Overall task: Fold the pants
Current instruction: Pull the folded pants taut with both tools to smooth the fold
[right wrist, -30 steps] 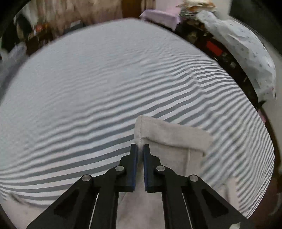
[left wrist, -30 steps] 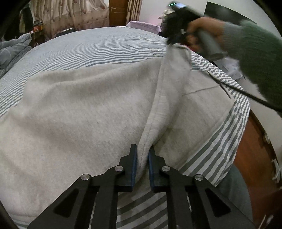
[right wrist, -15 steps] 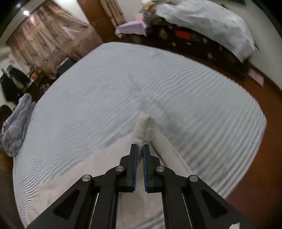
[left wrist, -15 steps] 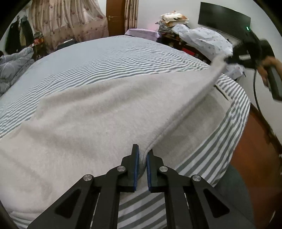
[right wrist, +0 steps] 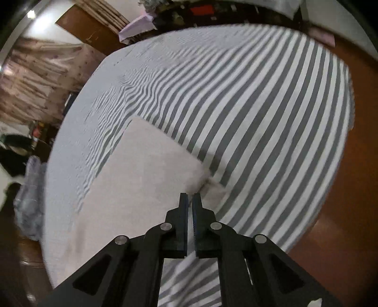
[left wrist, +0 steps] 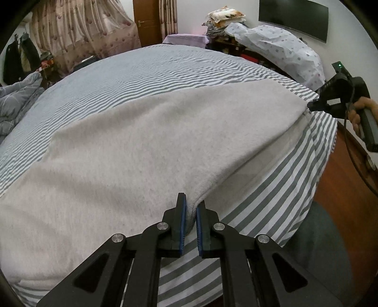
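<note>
Light grey pants lie spread across the striped bed. My left gripper is shut on the pants' near edge, close to the bed's front. My right gripper shows at the far right of the left wrist view, shut on the pants' far corner at the bed's right edge. The fabric edge runs taut between the two grippers. In the right wrist view my right gripper pinches the corner of the pants, which lie flat to its left.
The wooden floor lies past the bed's right edge. A crumpled blue-grey blanket sits at the bed's left. Covered furniture and a wall screen stand behind. Curtains and a door are at the back.
My right gripper has swung the pants' corner from over the middle out to the bed's right edge and lowered it. The raised fold has flattened onto the bed. My left gripper has kept its hold.
</note>
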Available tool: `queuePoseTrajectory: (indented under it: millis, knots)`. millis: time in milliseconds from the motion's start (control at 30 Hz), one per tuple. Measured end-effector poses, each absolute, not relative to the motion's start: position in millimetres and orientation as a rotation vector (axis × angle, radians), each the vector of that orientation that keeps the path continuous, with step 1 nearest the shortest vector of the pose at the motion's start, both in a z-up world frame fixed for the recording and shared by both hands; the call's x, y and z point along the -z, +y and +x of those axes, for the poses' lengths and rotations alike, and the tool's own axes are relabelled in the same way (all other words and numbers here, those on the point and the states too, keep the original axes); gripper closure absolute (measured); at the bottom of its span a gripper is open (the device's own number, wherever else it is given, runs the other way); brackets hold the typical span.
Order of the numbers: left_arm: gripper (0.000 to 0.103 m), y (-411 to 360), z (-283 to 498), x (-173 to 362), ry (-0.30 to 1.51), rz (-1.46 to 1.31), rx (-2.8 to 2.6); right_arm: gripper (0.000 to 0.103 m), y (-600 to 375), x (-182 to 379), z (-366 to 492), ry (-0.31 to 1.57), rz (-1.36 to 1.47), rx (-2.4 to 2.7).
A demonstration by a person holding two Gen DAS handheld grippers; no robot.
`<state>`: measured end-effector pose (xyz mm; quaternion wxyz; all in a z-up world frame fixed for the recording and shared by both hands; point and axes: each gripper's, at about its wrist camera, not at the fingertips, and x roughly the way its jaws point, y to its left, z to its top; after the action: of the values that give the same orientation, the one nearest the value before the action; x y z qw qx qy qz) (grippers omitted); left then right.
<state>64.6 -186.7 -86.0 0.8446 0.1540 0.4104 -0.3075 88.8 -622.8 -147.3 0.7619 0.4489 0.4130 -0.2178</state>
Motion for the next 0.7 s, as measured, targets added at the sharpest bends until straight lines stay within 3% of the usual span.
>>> queuePoseTrajectory:
  millis: [133,200,433,500,700]
  knots:
    - [0.095,-185.8,67.2,88.7,0.879,0.319,0.647,0.086,-622.2,159.2,102.3,0.901,0.997,0.455]
    - [0.095,-186.9,67.3,89.5,0.881,0.323,0.646,0.077,-621.4,162.1,110.1,0.895,0.998,0.443]
    - [0.095,-187.0,68.7,91.2,0.886,0.318,0.643,0.077,-622.5,168.8,121.5,0.881,1.021,0.442]
    - [0.095,-186.2,67.9,91.2,0.889,0.322,0.642,0.091,-623.3,163.0,120.0,0.853,1.023,0.414]
    - [0.095,-178.8,67.0,76.5,0.869,0.29,0.649,0.094,-614.7,125.1,111.9,0.779,0.921,0.409]
